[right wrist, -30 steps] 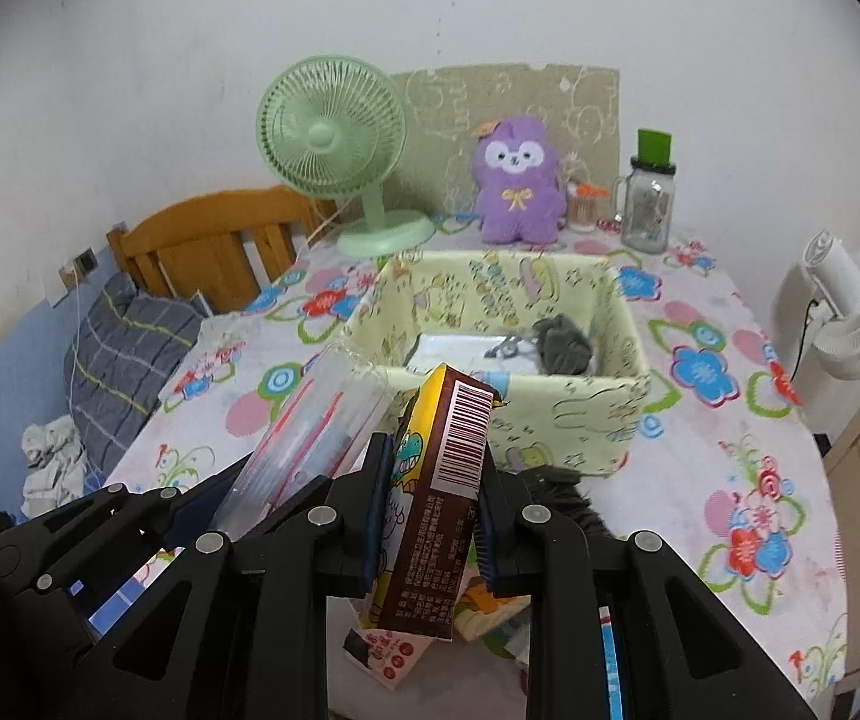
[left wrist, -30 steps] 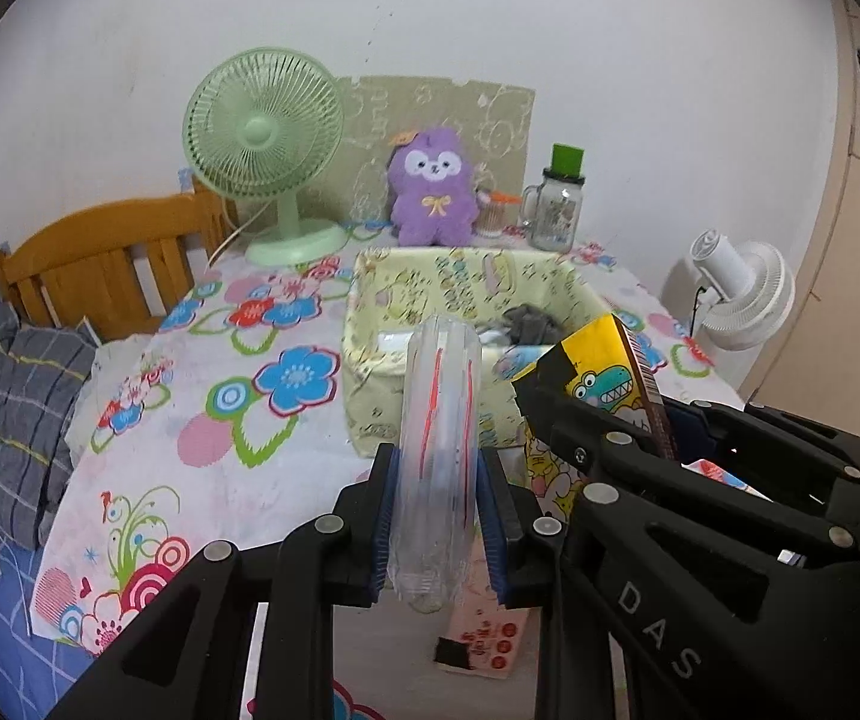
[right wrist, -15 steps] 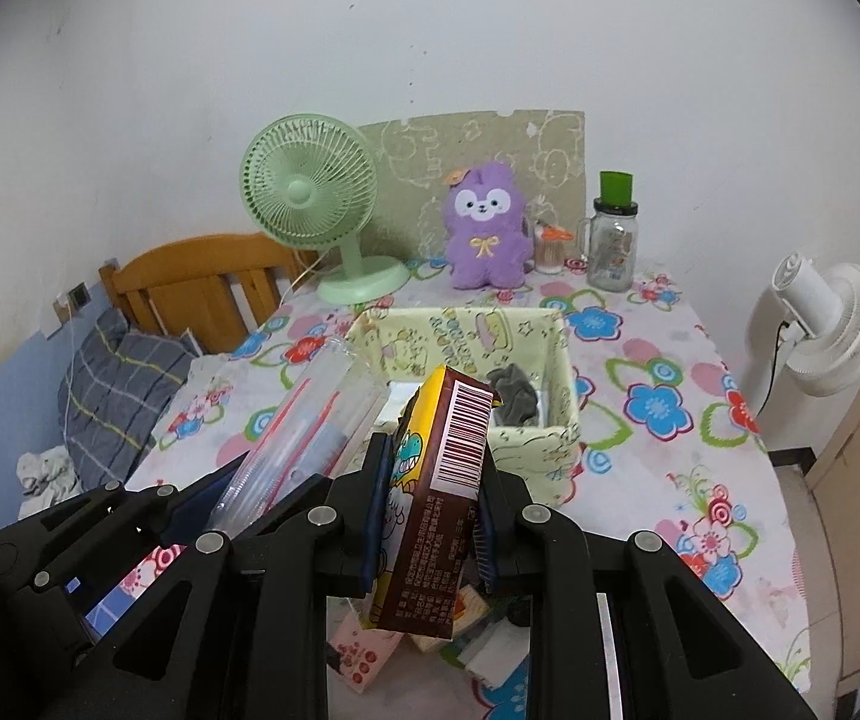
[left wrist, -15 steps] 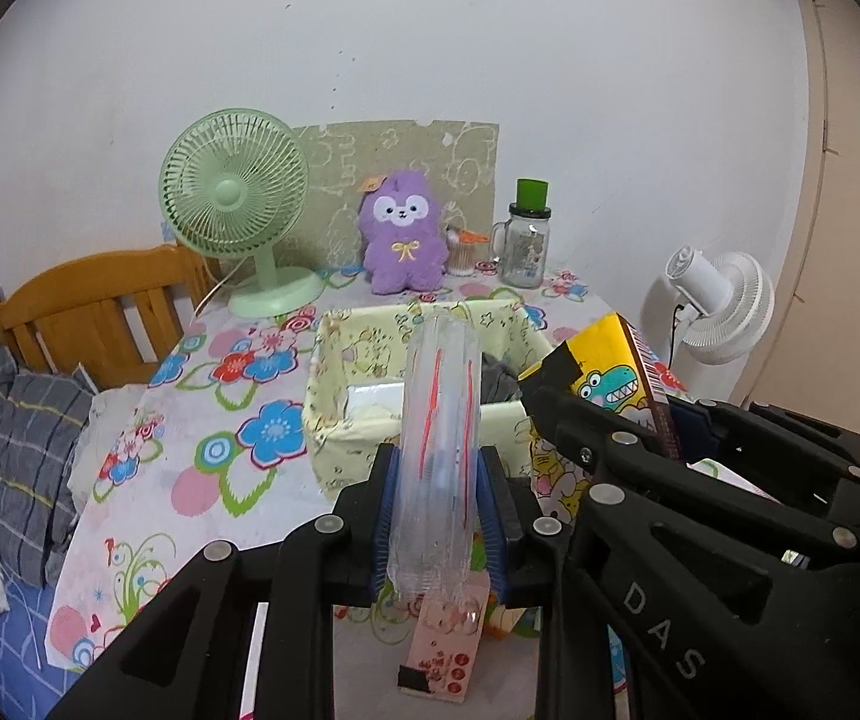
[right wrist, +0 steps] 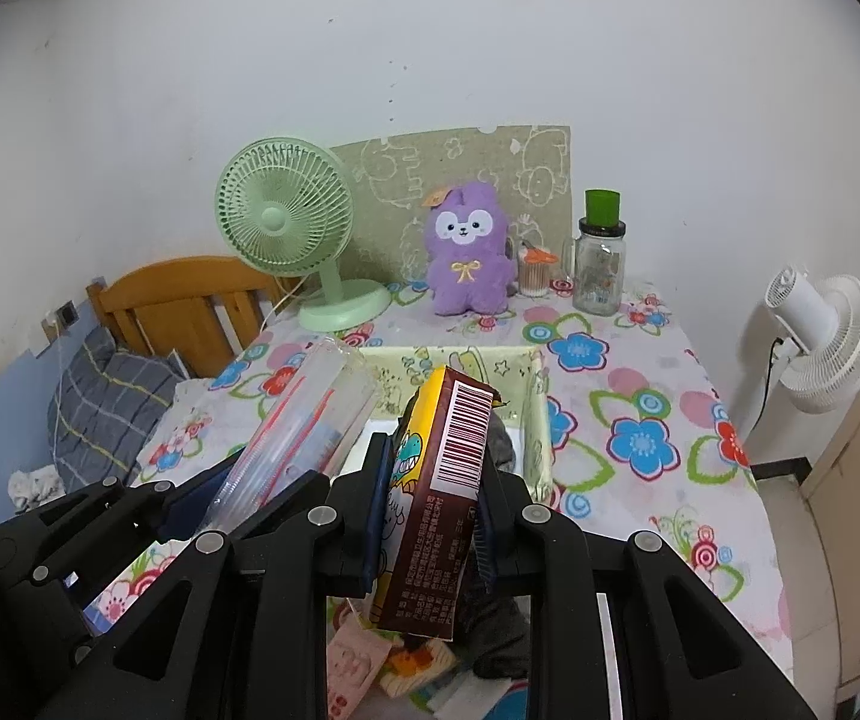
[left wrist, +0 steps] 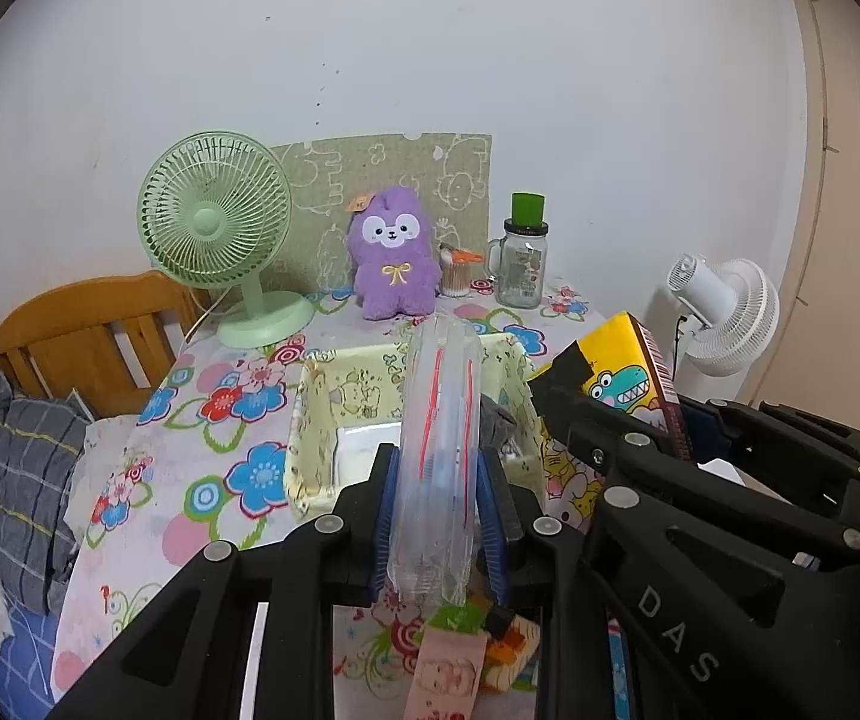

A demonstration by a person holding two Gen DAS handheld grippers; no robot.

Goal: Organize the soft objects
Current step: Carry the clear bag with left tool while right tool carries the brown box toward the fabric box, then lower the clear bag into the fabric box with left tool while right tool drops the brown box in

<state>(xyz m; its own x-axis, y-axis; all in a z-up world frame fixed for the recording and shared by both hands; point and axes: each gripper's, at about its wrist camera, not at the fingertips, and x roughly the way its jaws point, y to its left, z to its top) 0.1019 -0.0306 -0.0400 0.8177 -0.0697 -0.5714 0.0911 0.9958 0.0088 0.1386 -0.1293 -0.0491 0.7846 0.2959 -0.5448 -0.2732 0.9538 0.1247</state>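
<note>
Left gripper [left wrist: 437, 516] jaws clamped on a clear plastic package [left wrist: 439, 450] with red lines inside, held upright at lower centre of the left wrist view; blue pads press both its sides. Right gripper [right wrist: 430, 516] jaws clamped on a brown-and-yellow carton [right wrist: 439, 498] with a barcode and a cartoon dinosaur, tilted slightly, lower centre of the right wrist view. Each held item also shows in the other view: carton at right middle of the left view, clear package at left middle of the right view. Below the jaws, bottom centre, a loose pile of small packets [left wrist: 460, 654] and a dark grey cloth [right wrist: 499, 630], partly hidden by the grippers. Just beyond the jaws, centre frame, a pale yellow-green fabric bin [left wrist: 315, 420] sits on the floral tablecloth [left wrist: 189, 480]; inside it a grey soft item [left wrist: 499, 423] and a white flat thing, contents mostly blocked. Further back, upper centre, a purple plush toy [left wrist: 393, 261] stands upright against a patterned board [left wrist: 454, 180] at the wall. Green desk fan [left wrist: 216, 219] left of the plush, glass jar with green cap [left wrist: 523, 267] right of it. White fan [left wrist: 727, 312] at right edge, off the table. Wooden bed frame [left wrist: 87, 330] and grey plaid bedding [left wrist: 15, 480] at left.
</note>
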